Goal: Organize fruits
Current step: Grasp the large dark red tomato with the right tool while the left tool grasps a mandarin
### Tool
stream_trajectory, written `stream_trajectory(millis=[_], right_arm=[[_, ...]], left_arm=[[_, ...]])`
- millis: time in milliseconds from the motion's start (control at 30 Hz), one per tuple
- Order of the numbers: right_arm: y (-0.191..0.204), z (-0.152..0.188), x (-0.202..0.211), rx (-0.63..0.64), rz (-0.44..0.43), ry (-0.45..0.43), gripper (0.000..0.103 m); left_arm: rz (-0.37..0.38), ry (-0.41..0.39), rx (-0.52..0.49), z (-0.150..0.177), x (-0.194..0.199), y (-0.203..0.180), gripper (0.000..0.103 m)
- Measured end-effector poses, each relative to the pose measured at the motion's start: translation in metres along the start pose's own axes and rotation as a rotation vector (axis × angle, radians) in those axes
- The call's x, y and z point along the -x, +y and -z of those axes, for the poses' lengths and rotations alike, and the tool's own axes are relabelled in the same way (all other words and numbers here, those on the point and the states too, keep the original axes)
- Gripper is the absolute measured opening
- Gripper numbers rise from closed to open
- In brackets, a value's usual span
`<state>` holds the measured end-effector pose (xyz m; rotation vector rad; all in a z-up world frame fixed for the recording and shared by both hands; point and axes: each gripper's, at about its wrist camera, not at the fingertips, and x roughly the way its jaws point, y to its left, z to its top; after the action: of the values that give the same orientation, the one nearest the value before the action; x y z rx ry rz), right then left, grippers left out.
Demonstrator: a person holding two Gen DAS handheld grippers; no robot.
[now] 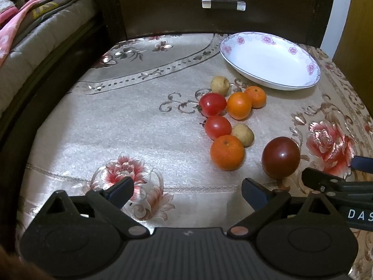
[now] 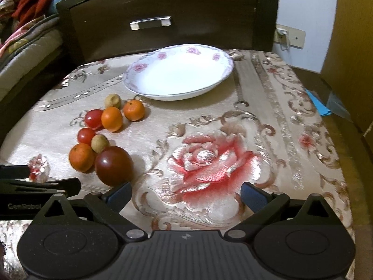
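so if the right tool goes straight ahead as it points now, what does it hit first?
Likely nothing near: the open right tool faces bare tablecloth, with the plate further ahead, slightly left. The dark red fruit sits just off its left finger; depth unclear.

Beside the one white plate (image 1: 270, 60) lie three oranges (image 1: 227, 152), two red tomatoes (image 1: 212, 104), two little brown fruits (image 1: 219, 85) and one big dark tomato (image 1: 281, 157).
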<state>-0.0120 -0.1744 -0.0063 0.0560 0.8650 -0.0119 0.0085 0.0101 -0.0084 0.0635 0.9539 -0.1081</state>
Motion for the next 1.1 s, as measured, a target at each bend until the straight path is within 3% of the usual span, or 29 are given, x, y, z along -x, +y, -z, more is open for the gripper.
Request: stream_trajectory(millis=[300, 433, 600, 700, 933, 1100], right_arm=[[0.013, -0.018, 0.0, 0.124, -0.138, -0.017, 0.09], [0.014, -0.025, -0.01, 0.149, -0.193, 0.02, 0.079], [0.017, -0.034, -0.02, 0.147, -0.261, 0.045, 0.078], [0.021, -0.037, -0.023, 0.161, -0.308, 0.067, 0.066], [0.033, -0.041, -0.035, 0.195, -0.35, 0.101, 0.067], [0.039, -0.043, -0.038, 0.221, -0.362, 0.084, 0.049]], left_arm=[[-0.023, 0.007, -0.063, -0.003, -0.002, 0.002, 0.103], [-0.038, 0.009, -0.076, -0.003, -0.004, 0.004, 0.103], [-0.046, 0.019, -0.064, -0.005, -0.008, 0.009, 0.103], [-0.061, 0.027, -0.062, -0.005, -0.012, 0.012, 0.103], [-0.059, 0.018, -0.106, -0.002, -0.011, 0.006, 0.103], [-0.053, 0.018, -0.102, -0.003, -0.011, 0.007, 0.103]])
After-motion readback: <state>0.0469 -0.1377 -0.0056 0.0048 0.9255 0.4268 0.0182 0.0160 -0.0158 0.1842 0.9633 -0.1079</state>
